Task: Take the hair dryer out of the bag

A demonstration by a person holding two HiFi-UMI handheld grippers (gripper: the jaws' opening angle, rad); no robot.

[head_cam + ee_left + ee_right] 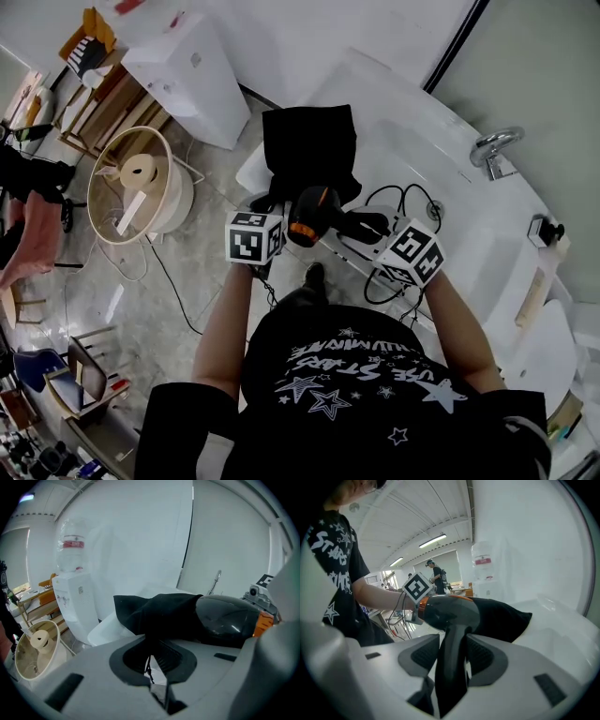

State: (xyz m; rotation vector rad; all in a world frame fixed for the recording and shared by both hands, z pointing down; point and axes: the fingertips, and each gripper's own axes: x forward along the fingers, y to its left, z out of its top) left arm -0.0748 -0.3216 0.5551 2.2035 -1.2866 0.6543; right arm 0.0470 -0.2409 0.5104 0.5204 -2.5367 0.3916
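Observation:
A black hair dryer (314, 216) with an orange ring hangs above the white bathtub's rim (422, 122). My right gripper (364, 225) is shut on its handle (452, 667); the barrel (450, 613) rises above the jaws. The black cloth bag (309, 150) lies past it, and its fabric (501, 616) drapes over the barrel's far end. My left gripper (272, 202) is shut on the bag's near edge (150, 641). In the left gripper view the bag (159, 613) spreads left of the dryer's glossy body (225, 620).
A faucet (494, 148) stands at the tub's right side. Black cables (403, 202) coil on the tub edge near my right hand. A white water dispenser (192, 75) and a round basket (141, 183) holding a spool stand on the floor to the left.

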